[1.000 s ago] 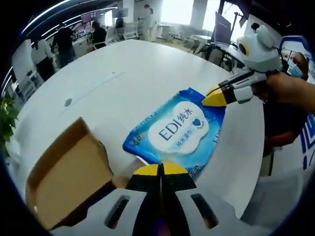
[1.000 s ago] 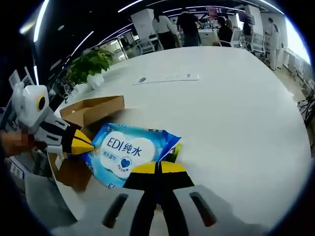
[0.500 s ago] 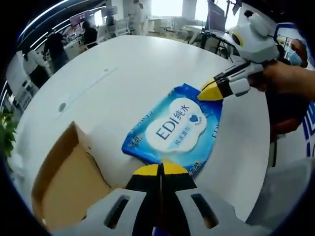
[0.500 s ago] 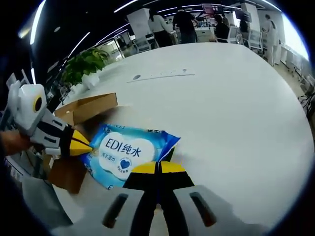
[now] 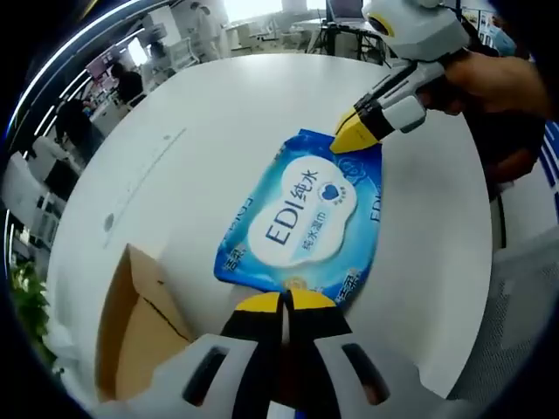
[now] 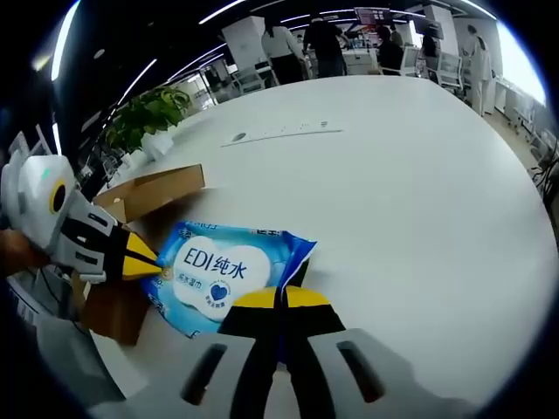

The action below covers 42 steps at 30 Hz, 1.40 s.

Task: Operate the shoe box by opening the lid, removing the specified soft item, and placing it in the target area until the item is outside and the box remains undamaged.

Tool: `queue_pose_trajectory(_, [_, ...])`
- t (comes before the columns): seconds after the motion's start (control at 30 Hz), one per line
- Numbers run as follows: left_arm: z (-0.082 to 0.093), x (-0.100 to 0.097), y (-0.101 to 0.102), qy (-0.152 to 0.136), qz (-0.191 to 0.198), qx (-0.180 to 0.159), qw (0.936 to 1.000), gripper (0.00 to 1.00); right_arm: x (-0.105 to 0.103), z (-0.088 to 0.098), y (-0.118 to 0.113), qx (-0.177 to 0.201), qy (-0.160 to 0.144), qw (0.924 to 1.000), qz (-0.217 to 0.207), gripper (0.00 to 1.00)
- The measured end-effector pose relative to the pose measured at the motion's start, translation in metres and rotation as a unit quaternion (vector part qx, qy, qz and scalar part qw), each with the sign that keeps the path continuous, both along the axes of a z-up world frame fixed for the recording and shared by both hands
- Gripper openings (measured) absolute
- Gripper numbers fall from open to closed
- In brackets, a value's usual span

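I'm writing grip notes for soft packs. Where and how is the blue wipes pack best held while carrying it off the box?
By its flat sealed end seams, one at each short end, as now: the left gripper is shut on one, the right gripper on the opposite one. The wipes pack is soft and bulges mid-body, so come in from the ends, jaws flat to the seam, probably not across the label. The cardboard box sits beside.

I'm seeing my left gripper [image 5: 285,301] covering the near edge of the wipes pack [image 5: 301,223], so its grip there is hiding from me. The box [image 5: 140,327] beside it is running off the picture's bottom, its inside hidden. In the right gripper view, the gripper coming in from the left is overlapping the box [image 6: 148,188], and the small print on the pack [image 6: 218,271] is blurring.
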<state>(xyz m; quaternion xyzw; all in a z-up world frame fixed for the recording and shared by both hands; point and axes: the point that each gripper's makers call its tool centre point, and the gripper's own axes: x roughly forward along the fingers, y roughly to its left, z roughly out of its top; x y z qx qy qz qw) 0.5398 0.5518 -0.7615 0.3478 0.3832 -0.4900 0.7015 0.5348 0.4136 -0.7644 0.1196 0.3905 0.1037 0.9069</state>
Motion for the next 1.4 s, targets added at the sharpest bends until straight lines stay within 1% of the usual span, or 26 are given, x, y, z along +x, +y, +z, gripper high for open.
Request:
queue_pose_trajectory(0.1, [0.001, 0.000, 0.001, 0.006, 0.006, -0.006, 0.9999, 0.00, -0.002, -0.004, -0.003, 0.000, 0.005, 1.0000, -0.008, 0.00])
queue_pose_trajectory(0.23, [0.001, -0.001, 0.004, 0.020, 0.029, -0.018, 0.9992, 0.02, -0.003, -0.005, -0.004, 0.001, 0.004, 0.9999, -0.015, 0.01])
queue_pose_trajectory(0.4, [0.006, -0.003, 0.005, 0.024, 0.034, -0.027, 0.9988, 0.05, -0.006, -0.001, -0.007, -0.010, -0.003, 0.9998, -0.015, 0.02])
queue_pose_trajectory(0.43, [0.007, -0.004, 0.005, 0.027, 0.036, -0.030, 0.9985, 0.06, -0.006, 0.000, -0.008, -0.011, -0.003, 0.9998, -0.016, 0.02])
queue_pose_trajectory(0.5, [0.009, -0.007, 0.004, 0.042, 0.044, -0.040, 0.9973, 0.09, -0.007, 0.003, -0.012, -0.006, -0.005, 0.9998, -0.020, 0.02])
queue_pose_trajectory(0.53, [0.010, -0.007, 0.004, 0.043, 0.046, -0.043, 0.9971, 0.10, -0.009, 0.004, -0.014, -0.002, -0.005, 0.9997, -0.022, 0.01])
queue_pose_trajectory(0.63, [0.016, -0.009, 0.005, 0.048, 0.054, -0.056, 0.9958, 0.12, -0.013, 0.010, -0.017, -0.006, -0.010, 0.9997, -0.022, 0.00])
queue_pose_trajectory(0.67, [0.018, -0.010, 0.005, 0.052, 0.054, -0.063, 0.9952, 0.13, -0.015, 0.013, -0.018, -0.003, -0.012, 0.9997, -0.022, 0.00])
queue_pose_trajectory(0.7, [0.020, -0.013, 0.005, 0.063, 0.061, -0.072, 0.9936, 0.14, -0.016, 0.014, -0.018, -0.002, -0.012, 0.9997, -0.022, 0.00])
queue_pose_trajectory(0.83, [0.027, -0.013, 0.008, 0.066, 0.068, -0.085, 0.9919, 0.15, -0.025, 0.020, -0.018, -0.013, -0.013, 0.9997, -0.015, 0.00])
queue_pose_trajectory(1.0, [0.036, -0.016, 0.013, 0.067, 0.068, -0.097, 0.9907, 0.19, -0.033, 0.031, -0.014, -0.031, -0.019, 0.9994, 0.003, 0.00])
queue_pose_trajectory(1.1, [0.043, -0.016, 0.018, 0.063, 0.068, -0.105, 0.9901, 0.21, -0.036, 0.038, -0.011, -0.037, -0.022, 0.9990, 0.012, 0.03])
queue_pose_trajectory(1.17, [0.048, -0.016, 0.018, 0.066, 0.071, -0.120, 0.9880, 0.21, -0.038, 0.044, -0.008, -0.042, -0.028, 0.9986, 0.017, 0.04])
queue_pose_trajectory(1.27, [0.053, -0.016, 0.023, 0.067, 0.076, -0.129, 0.9864, 0.22, -0.040, 0.053, -0.003, -0.047, -0.036, 0.9979, 0.025, 0.06])
queue_pose_trajectory(1.33, [0.057, -0.018, 0.026, 0.065, 0.075, -0.134, 0.9859, 0.23, -0.042, 0.057, 0.000, -0.051, -0.039, 0.9975, 0.030, 0.07])
queue_pose_trajectory(1.4, [0.060, -0.021, 0.031, 0.065, 0.073, -0.132, 0.9864, 0.24, -0.044, 0.062, 0.005, -0.055, -0.044, 0.9968, 0.039, 0.08])
